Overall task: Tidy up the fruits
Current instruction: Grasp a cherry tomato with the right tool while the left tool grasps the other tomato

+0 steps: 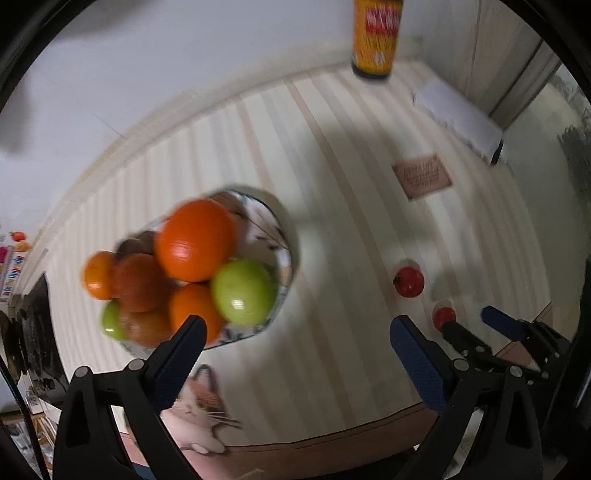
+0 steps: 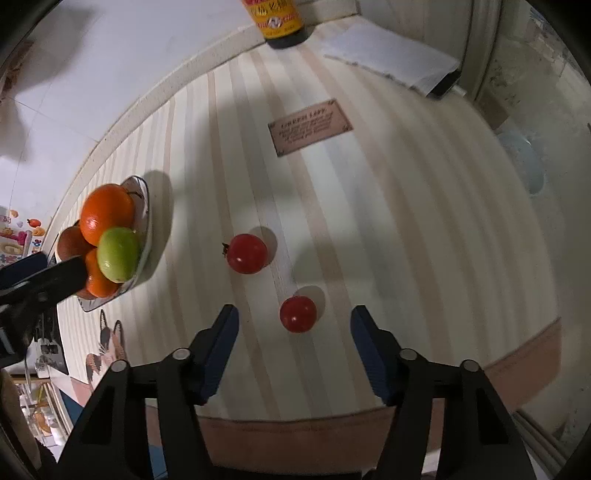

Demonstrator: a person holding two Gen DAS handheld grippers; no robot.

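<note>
Lying on the striped tablecloth (image 2: 369,221), two small red tomatoes sit apart from the heaped fruit plate (image 2: 146,206). The nearer tomato (image 2: 298,314) rests between the blue-padded fingers of the right gripper (image 2: 294,320); its jaws stand apart on either side, neither pad touching the fruit. The farther tomato (image 2: 246,258), with a dark stem pointing toward the plate, lies just beyond and to the left, clear of the fingers.

At the left of the cloth, the patterned plate carries a large orange (image 1: 195,239) on top, a green fruit (image 1: 243,291) beside it at the rim, smaller orange and brownish fruits beneath, and a second green fruit (image 1: 112,322) at the far edge of the pile. The left gripper (image 1: 295,330) hangs over the cloth just beside the plate with its jaws spread wide and nothing between them; its left finger overlaps the plate's near rim in the left wrist view, which is motion-blurred.

Farther out stand a dark bottle with a yellow and red label (image 2: 279,18) at the back edge, a printed brown patch (image 2: 310,127) on the cloth, and a folded white paper (image 2: 391,59) at the back right. Cat pictures (image 1: 195,413) border the near edge.
</note>
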